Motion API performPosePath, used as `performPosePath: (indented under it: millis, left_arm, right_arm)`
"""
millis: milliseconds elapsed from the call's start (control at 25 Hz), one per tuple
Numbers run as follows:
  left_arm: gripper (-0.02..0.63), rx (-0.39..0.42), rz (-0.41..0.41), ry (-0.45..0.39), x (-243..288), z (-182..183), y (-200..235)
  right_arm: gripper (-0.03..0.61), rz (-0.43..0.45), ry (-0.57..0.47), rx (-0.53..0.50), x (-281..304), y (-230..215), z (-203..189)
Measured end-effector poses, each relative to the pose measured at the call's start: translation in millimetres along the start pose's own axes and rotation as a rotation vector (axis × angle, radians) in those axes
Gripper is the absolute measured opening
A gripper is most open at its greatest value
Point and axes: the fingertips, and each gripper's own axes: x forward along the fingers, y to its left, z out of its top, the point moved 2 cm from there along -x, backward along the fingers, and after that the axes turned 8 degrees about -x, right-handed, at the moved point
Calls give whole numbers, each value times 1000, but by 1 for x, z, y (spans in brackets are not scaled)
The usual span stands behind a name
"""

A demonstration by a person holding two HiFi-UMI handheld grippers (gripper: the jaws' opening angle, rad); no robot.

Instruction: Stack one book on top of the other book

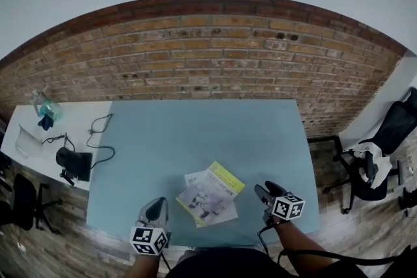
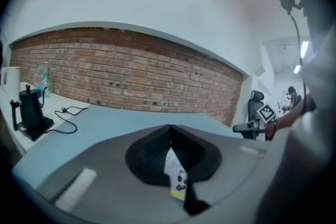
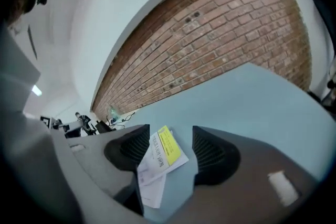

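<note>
Two books lie stacked near the front edge of the blue table (image 1: 195,127). The top book (image 1: 212,197) has a yellow band and a picture cover; the lower white book (image 1: 191,178) peeks out at its far left corner. My left gripper (image 1: 155,210) hovers left of the stack, its jaws shut with nothing held. In the left gripper view (image 2: 169,131) the top book (image 2: 177,182) shows below the closed tips. My right gripper (image 1: 268,195) hangs right of the stack, open and rolled. In the right gripper view (image 3: 170,141) the stacked books (image 3: 160,153) lie beyond the jaws, untouched.
A white side table (image 1: 26,159) at the left carries a black kettle (image 1: 73,163), a cable (image 1: 98,133) and a water bottle (image 1: 45,107). A brick wall (image 1: 215,55) runs behind the table. A black office chair (image 1: 371,166) stands at the right.
</note>
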Motion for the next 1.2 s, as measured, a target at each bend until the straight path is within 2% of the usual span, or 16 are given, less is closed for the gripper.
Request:
performPosePath:
  millis: [80,160,400,520,680,1040,1200]
  left_arm:
    - [5,5,-13,-6,7,3,-5]
    - [5,9,-23,-15,12,6,-9]
    - [5,3,-34,-8,21,-2,-21]
    - [5,2,-36,-1,22,-7,-27]
    - [5,5,-36,-5,23,-5,-34]
    - [5,6,-18,-5,19,-10,-47]
    - [5,9,-26,11,21,-16,-57]
  right_arm:
    - [237,-11,-31,-100,-11,3,13]
    - [174,-31,-78,-175,-25,4,25]
    - [3,-108,-195,-291,-62,1,42]
    - [2,-140,-203,-317,-67,-1,39]
    - [2,-134,-205,-330,-69,1,35]
    - [2,-53,-181,-350,-66,12,28]
    - [2,-44,-187,-341,-73,11,24]
